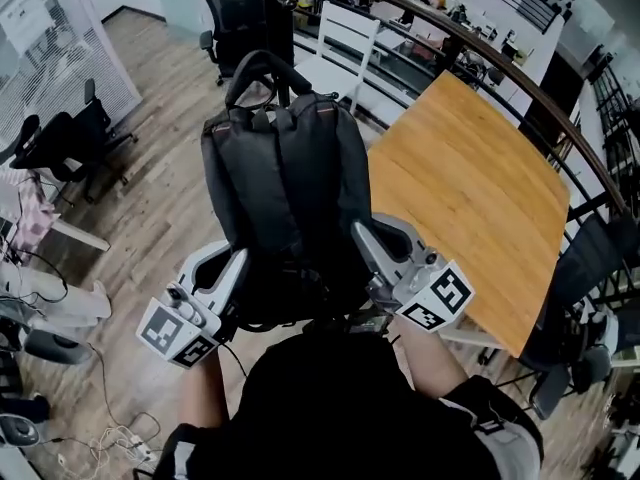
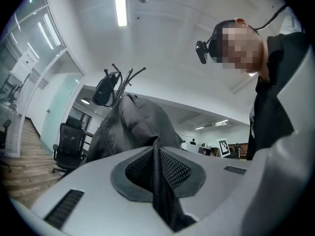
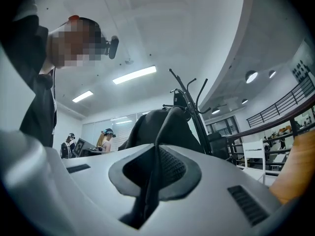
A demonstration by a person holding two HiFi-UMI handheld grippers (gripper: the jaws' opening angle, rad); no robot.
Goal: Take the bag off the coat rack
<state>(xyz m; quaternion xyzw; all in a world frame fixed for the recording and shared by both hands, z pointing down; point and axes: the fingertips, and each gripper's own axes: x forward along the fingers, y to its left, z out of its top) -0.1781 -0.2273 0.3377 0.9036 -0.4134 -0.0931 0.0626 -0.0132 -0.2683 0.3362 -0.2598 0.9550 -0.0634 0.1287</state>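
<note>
There is one dark bag (image 1: 285, 188) and one coat rack (image 3: 189, 102). Two grippers show, the left gripper (image 2: 156, 168) and the right gripper (image 3: 153, 173), with two marker cubes between them: a left cube (image 1: 180, 333) and a right cube (image 1: 437, 298). The room holds one wooden table (image 1: 470, 183) and one white chair (image 1: 345, 43). At least three black office chairs can be counted in the head view: a far chair (image 1: 238, 18), a left-side chair (image 1: 75, 133) and a right-side chair (image 1: 590, 263). One person (image 1: 340, 408) holds the grippers, and two more people stand in the background, a first bystander (image 3: 70, 144) and a second bystander (image 3: 105, 137). The right gripper view shows two long ceiling lights, a nearer light (image 3: 134, 74) and a farther light (image 3: 82, 96).
</note>
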